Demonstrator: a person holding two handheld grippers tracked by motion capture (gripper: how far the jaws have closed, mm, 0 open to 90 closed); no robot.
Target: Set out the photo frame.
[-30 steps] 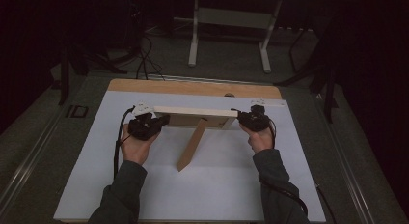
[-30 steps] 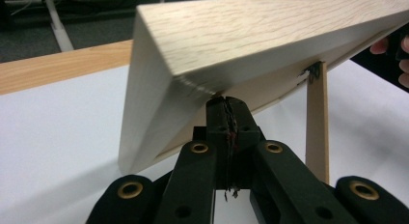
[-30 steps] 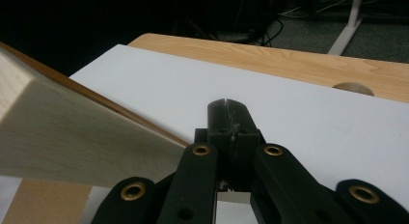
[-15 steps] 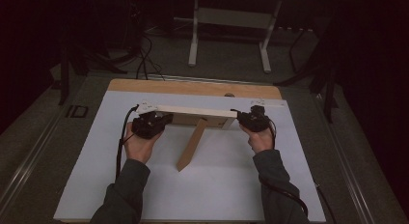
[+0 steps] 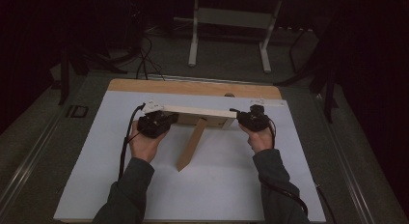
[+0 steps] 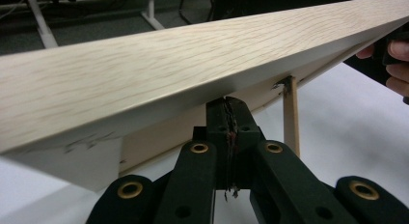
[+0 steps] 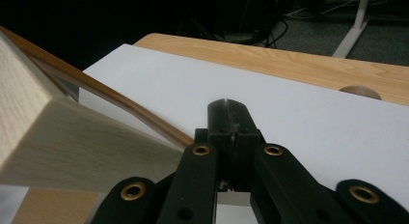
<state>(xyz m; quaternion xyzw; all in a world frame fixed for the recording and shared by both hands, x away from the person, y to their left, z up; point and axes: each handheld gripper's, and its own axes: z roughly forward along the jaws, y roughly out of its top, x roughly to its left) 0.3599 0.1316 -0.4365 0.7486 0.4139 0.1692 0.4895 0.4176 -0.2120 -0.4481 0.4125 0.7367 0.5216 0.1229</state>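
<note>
frame (image 5: 195, 115) spans between both pressed-together claws, left claw (image 5: 169, 119) and right claw (image 5: 239, 119) at its ends.

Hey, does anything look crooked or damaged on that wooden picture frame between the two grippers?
Scuffs stand out: dark marks on the pale wooden picture frame's near white corner, left gripper view. Its wooden back strut splays toward the person, which looks normal. Nothing spilled.

Pale wooden frame (image 5: 195, 109) upright, back strut (image 5: 191, 149) propped on table.
</note>
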